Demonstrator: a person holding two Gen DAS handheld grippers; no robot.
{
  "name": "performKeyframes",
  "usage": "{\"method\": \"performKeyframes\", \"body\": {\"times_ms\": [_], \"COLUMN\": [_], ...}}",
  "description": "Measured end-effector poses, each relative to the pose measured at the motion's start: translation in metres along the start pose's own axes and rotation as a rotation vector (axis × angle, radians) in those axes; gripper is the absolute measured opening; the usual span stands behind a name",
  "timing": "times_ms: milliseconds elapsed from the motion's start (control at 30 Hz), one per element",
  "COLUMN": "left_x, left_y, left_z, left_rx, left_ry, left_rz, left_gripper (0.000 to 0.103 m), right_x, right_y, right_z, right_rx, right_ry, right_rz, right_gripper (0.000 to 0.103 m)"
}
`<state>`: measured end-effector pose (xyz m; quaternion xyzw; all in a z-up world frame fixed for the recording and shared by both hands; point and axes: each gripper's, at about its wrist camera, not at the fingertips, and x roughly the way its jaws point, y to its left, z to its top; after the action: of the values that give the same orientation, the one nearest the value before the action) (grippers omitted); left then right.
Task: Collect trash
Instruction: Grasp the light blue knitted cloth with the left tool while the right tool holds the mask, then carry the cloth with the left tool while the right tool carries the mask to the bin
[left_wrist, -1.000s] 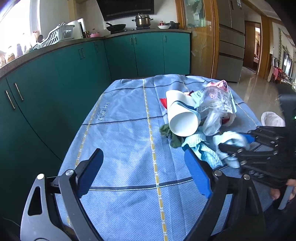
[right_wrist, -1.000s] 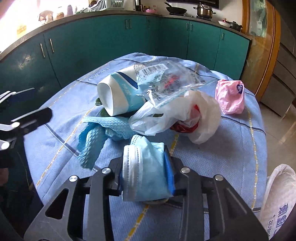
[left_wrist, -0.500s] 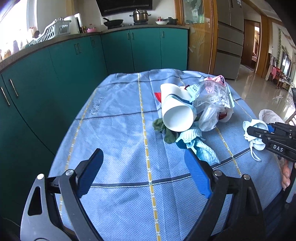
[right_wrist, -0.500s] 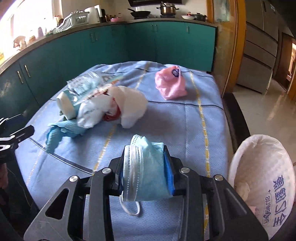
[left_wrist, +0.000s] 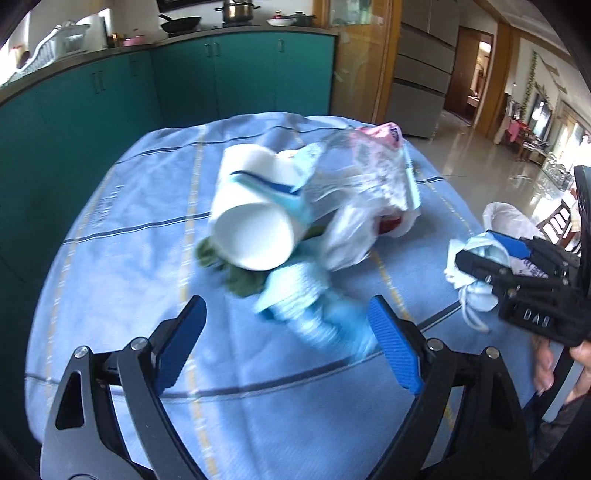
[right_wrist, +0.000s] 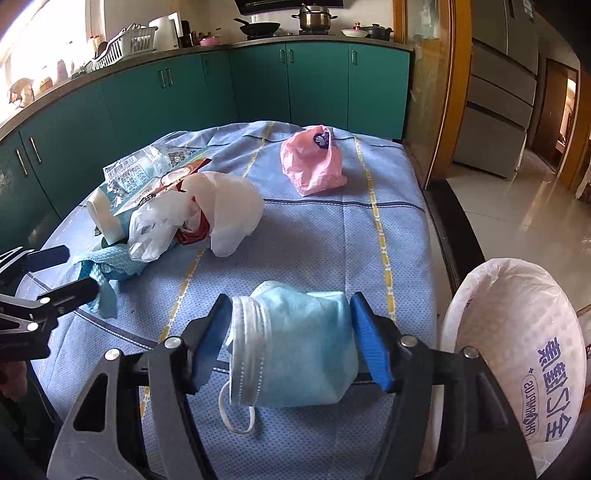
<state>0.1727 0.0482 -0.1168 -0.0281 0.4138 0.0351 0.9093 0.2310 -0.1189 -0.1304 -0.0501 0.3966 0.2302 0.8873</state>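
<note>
My right gripper (right_wrist: 290, 341) pinches blue face mask (right_wrist: 291, 347) between fingers, above tablecloth (right_wrist: 332, 236), beside white bin bag (right_wrist: 517, 343). My left gripper (left_wrist: 286, 339) spread wide, empty, near paper cup (left_wrist: 255, 236).

A table under a blue cloth (right_wrist: 310, 236) with yellow and dark stripes carries the things. On it lie a tipped white cup (left_wrist: 255, 225), a green scrap (left_wrist: 242, 282), a blue rag (right_wrist: 110, 264), a white bag (right_wrist: 225, 210) with a clear wrapper (right_wrist: 147, 173) on the heap, and, well apart, a pink bag (right_wrist: 314, 162).
</note>
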Motion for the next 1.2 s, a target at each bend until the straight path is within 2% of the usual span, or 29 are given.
{"method": "performKeyframes", "body": {"times_ms": [33, 67, 100, 133, 200, 233, 333, 533, 567, 600, 633, 667, 800, 867, 933, 1000, 1033, 1067, 1200], "left_x": [0.004, 0.01, 0.016, 0.019, 0.016, 0.014, -0.003, -0.042, -0.047, -0.049, -0.05, -0.05, -0.039, -0.025, -0.009, 0.004, 0.009, 0.014, 0.009], "left_y": [-0.001, -0.001, 0.0, 0.001, 0.004, 0.006, 0.011, 0.006, 0.006, 0.006, 0.007, 0.007, 0.004, 0.001, -0.004, -0.008, -0.009, -0.01, -0.004], "left_z": [0.001, 0.001, 0.0, -0.002, -0.006, -0.008, -0.015, -0.031, -0.033, -0.033, -0.032, -0.031, -0.02, -0.013, -0.009, -0.009, -0.009, -0.01, -0.013], "left_rx": [-0.002, -0.008, -0.022, -0.033, -0.03, -0.029, -0.028, 0.057, 0.065, 0.065, 0.066, 0.065, 0.076, 0.075, 0.07, 0.072, 0.074, 0.082, 0.058], "left_ry": [0.009, 0.035, 0.07, 0.082, 0.084, 0.084, 0.08, 0.078, 0.074, 0.069, 0.058, 0.039, 0.016, 0.032, 0.056, 0.083, 0.089, 0.096, 0.094], "left_rz": [-0.001, -0.009, -0.038, -0.05, -0.044, -0.048, -0.058, -0.072, -0.071, -0.07, -0.066, -0.05, -0.033, -0.021, -0.025, -0.031, -0.013, 0.019, -0.001], "left_gripper": [0.072, 0.05, 0.037, 0.033, 0.016, 0.014, 0.014, 0.015, 0.028, 0.055, 0.066, 0.071, 0.071, 0.07, 0.064, 0.052, 0.05, 0.037, 0.034], "right_x": [0.0, 0.001, 0.002, 0.002, 0.002, 0.002, 0.001, 0.003, 0.003, 0.004, 0.004, 0.004, 0.004, 0.005, 0.005, 0.005, 0.005, 0.006, 0.01], "right_y": [-0.001, -0.002, -0.003, -0.003, -0.005, -0.005, -0.007, -0.005, -0.005, -0.004, -0.004, -0.003, -0.002, -0.001, 0.0, 0.0, 0.001, 0.001, 0.005], "right_z": [0.0, 0.0, -0.001, -0.001, -0.002, -0.002, -0.002, -0.002, -0.002, -0.002, -0.003, -0.003, -0.003, -0.004, -0.004, -0.005, -0.005, -0.006, -0.008], "right_rx": [0.002, 0.004, 0.005, 0.006, 0.008, 0.01, 0.014, 0.013, 0.013, 0.012, 0.01, 0.009, 0.003, -0.001, -0.006, -0.01, -0.013, -0.016, -0.034], "right_ry": [0.001, 0.003, 0.005, 0.006, 0.008, 0.007, 0.007, 0.012, 0.013, 0.014, 0.014, 0.014, 0.015, 0.017, 0.018, 0.019, 0.021, 0.025, 0.036], "right_rz": [0.0, -0.001, -0.003, -0.005, -0.005, -0.005, -0.005, -0.009, -0.009, -0.009, -0.01, -0.01, -0.012, -0.013, -0.012, -0.009, -0.009, -0.009, -0.018], "right_gripper": [0.066, 0.066, 0.066, 0.066, 0.066, 0.066, 0.066, 0.066, 0.066, 0.066, 0.066, 0.066, 0.068, 0.071, 0.071, 0.071, 0.071, 0.071, 0.071]}}
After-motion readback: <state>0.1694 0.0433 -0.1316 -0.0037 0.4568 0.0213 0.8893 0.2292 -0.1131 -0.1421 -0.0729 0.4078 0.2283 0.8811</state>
